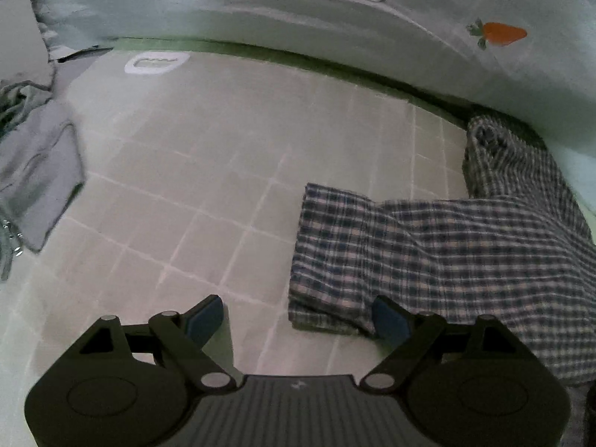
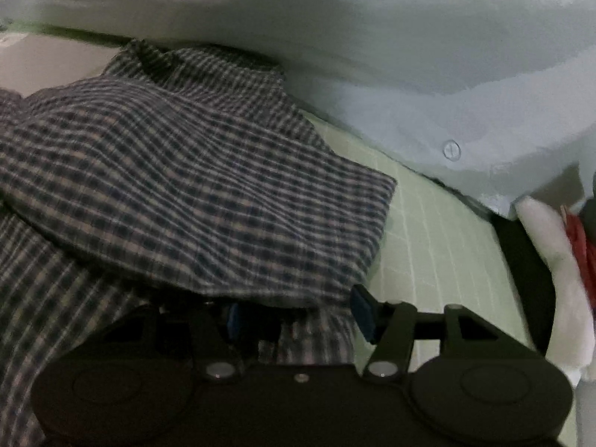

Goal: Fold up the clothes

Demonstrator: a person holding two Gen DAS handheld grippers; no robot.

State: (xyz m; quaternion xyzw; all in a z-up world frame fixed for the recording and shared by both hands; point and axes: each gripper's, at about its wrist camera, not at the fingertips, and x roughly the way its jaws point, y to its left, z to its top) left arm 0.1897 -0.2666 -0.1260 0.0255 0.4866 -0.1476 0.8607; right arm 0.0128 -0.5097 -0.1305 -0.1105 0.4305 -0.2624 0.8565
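A blue-and-white plaid shirt lies partly folded on a grid-patterned sheet, on the right of the left wrist view. My left gripper is open at the shirt's near left corner. Its right fingertip touches the cloth edge, and its left one rests over bare sheet. In the right wrist view the plaid shirt fills the left half, with a folded flap draped over the lower layer. My right gripper is open at the flap's near edge. Cloth hides most of its left finger, and the lower layer lies between the jaws.
A grey garment lies crumpled at the left edge. A white oval object sits at the far side. A pale blanket with a carrot print is bunched along the back. A white and red bundle sits at the right.
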